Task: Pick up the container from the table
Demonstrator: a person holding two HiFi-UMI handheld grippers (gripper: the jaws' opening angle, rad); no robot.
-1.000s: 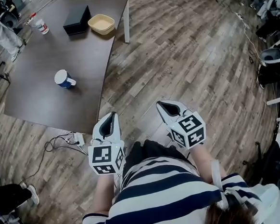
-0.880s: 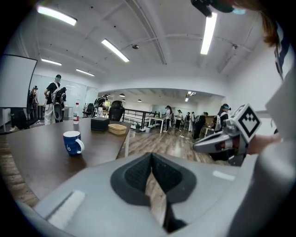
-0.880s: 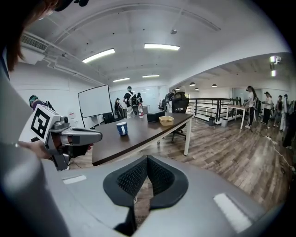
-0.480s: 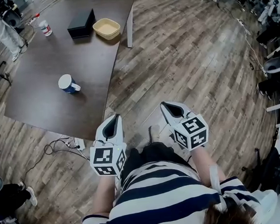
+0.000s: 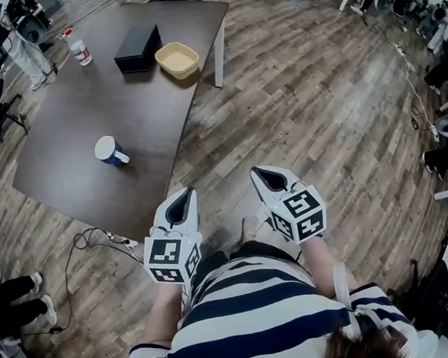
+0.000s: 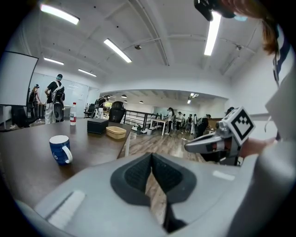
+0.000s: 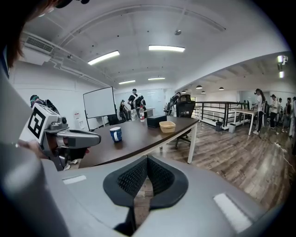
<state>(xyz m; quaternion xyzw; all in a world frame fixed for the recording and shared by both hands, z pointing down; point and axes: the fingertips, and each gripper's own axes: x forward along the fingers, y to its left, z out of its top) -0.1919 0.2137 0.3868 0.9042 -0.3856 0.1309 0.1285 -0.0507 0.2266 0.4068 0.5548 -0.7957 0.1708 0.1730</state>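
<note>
Both my left gripper (image 5: 185, 196) and right gripper (image 5: 259, 175) hang over open wood floor (image 5: 319, 113), just off the near right edge of the surface (image 5: 80, 116). From there the dark top runs bare along its right side up to the beige container (image 5: 177, 60) at the far right corner. The blue mug (image 5: 111, 151) stands alone to the left, well apart from that line. The black box (image 5: 138, 48) crowds the container's left side; its near and right sides are free. A table leg (image 5: 219, 65) drops just beside it.
</note>
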